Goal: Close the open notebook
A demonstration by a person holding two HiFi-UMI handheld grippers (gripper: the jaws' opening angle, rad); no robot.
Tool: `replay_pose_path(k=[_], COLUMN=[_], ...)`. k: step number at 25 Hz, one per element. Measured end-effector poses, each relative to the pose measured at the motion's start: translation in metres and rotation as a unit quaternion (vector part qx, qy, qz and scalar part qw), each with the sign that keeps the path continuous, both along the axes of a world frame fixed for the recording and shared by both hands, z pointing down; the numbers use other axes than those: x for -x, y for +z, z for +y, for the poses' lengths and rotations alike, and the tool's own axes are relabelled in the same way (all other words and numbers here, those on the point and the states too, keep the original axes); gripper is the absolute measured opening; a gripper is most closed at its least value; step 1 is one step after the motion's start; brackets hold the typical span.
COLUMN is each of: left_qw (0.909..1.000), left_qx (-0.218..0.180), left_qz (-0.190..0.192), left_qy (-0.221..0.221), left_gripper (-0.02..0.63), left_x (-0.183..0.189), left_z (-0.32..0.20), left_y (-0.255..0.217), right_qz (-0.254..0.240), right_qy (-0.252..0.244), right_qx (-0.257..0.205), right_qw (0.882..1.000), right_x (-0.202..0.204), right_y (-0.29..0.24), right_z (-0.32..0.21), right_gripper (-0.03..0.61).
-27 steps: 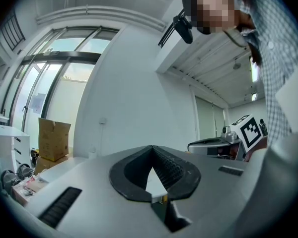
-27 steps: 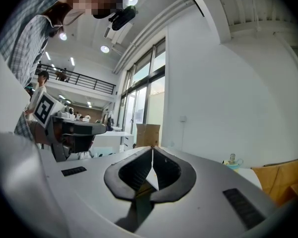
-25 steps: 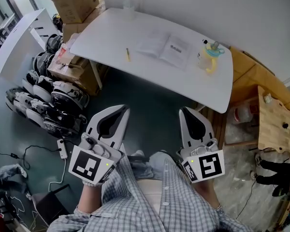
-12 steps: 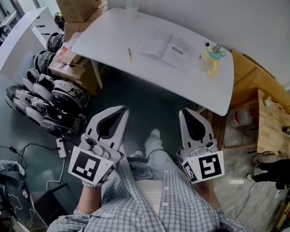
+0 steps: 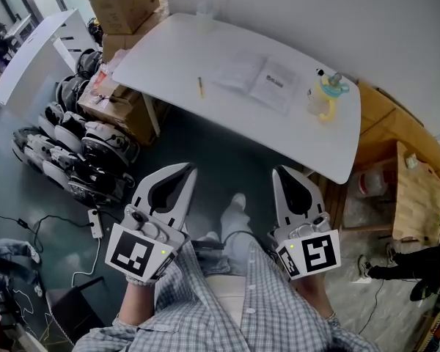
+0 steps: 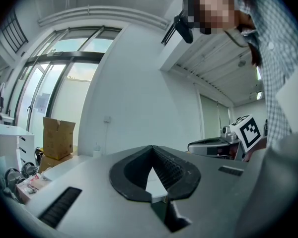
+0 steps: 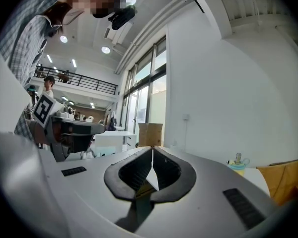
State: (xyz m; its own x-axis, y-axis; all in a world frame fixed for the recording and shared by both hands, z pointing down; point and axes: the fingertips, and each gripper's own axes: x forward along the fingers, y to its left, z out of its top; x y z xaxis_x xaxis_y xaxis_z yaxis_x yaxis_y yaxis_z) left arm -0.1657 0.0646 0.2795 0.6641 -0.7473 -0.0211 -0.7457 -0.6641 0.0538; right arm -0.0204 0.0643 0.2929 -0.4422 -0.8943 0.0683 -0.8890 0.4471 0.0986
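An open notebook (image 5: 258, 79) lies flat on the white table (image 5: 176, 57), well ahead of both grippers. My left gripper (image 5: 189, 167) hangs low in the head view over the floor, its jaws shut with nothing between them. My right gripper (image 5: 277, 169) is held beside it, also shut and empty. In the left gripper view the left gripper (image 6: 152, 147) points level toward a white wall. The right gripper (image 7: 152, 148) in its own view points level, with its tips meeting.
A pencil (image 5: 201, 87) lies on the table left of the notebook, and a yellow and teal sippy cup (image 5: 323, 94) stands to its right. Cardboard boxes (image 5: 125, 2) and stacked black-and-white devices (image 5: 81, 152) are at the left. A wooden stool (image 5: 416, 196) is at the right.
The table and notebook have shifted slightly right and down in the head view as the head moved. A foot has come into view between the grippers. Both grippers stay put.
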Motion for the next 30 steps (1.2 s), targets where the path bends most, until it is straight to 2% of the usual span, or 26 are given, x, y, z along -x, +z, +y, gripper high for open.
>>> replay_pose_path(k=[11, 14, 18, 23, 26, 30], left_qw=[0.9999, 0.9998, 0.9998, 0.9995, 0.9995, 0.9998], left_qx=[0.003, -0.016, 0.009, 0.019, 0.014, -0.013], left_qz=[-0.009, 0.008, -0.016, -0.023, -0.022, -0.006], left_qy=[-0.008, -0.006, -0.010, -0.014, -0.017, -0.013], left_gripper=[0.008, 0.008, 0.008, 0.008, 0.008, 0.008], left_x=[-0.015, -0.023, -0.033, -0.045, -0.051, -0.062], left_z=[-0.046, -0.062, -0.083, -0.106, -0.118, -0.134], left_y=[0.002, -0.005, 0.004, 0.002, -0.001, -0.017], right_qz=[-0.008, -0.009, -0.014, -0.018, -0.020, -0.018], right_qy=[-0.011, -0.017, -0.021, -0.025, -0.027, -0.032], right_qx=[0.008, 0.011, 0.013, 0.015, 0.014, 0.011], right_qw=[1.000, 1.000, 1.000, 0.999, 0.999, 0.999], right_x=[-0.011, -0.015, -0.024, -0.034, -0.041, -0.050], right_y=[0.006, 0.009, 0.010, 0.009, 0.007, 0.001], right_z=[-0.051, -0.067, -0.091, -0.116, -0.129, -0.147], right_gripper=[0.023, 0.023, 0.023, 0.023, 0.023, 0.023])
